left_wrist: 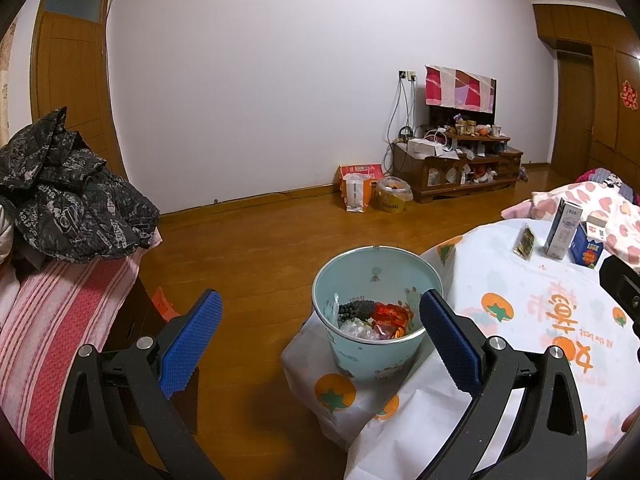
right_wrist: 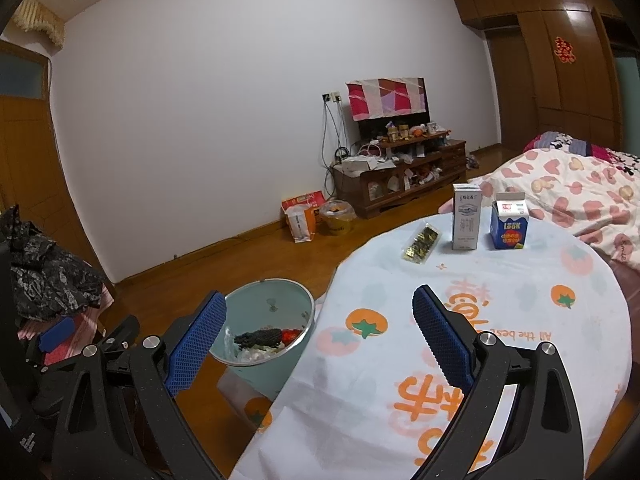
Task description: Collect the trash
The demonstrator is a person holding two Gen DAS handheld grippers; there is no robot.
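Three bits of trash sit at the far edge of my round table (right_wrist: 500, 320), on its persimmon-print cloth: a dark seaweed packet (right_wrist: 421, 246) lying flat, a tall grey-white milk carton (right_wrist: 466, 216) upright just beside it, and a blue gable-top carton (right_wrist: 509, 225) next along. Down on the wood floor, touching the hanging cloth, stands my pale green bin (left_wrist: 376, 312), already holding wrappers. My left tongs (left_wrist: 320, 326) gape wide and empty above the bin; my right tongs (right_wrist: 320, 330) gape empty over the table's edge.
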